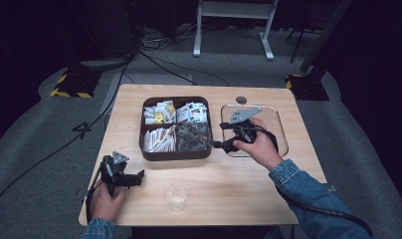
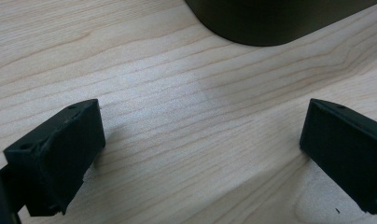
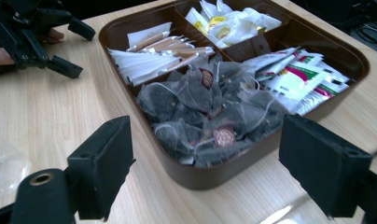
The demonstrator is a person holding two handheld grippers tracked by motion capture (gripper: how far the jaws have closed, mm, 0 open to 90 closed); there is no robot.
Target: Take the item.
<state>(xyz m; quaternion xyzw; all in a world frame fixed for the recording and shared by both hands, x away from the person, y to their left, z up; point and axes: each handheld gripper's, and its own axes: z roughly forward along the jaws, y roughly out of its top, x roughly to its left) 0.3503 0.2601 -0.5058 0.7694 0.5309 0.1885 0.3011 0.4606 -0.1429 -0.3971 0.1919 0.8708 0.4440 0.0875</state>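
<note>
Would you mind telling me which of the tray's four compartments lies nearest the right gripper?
The compartment of dark mesh tea bags, directly ahead of the right gripper. The other three hold pale paper packets and sit farther off in the brown tray.

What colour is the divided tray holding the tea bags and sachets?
Dark brown. The tray shows it best in the right gripper view, where its glossy rim and dividers are close up.

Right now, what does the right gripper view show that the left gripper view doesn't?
The right gripper view shows inside the brown tray: tea bags, paper sachets, coloured packets, plus a clear cup and the left gripper. The left gripper view shows bare table between its open jaws. Both share the wooden table and the tray's dark wall.
</note>
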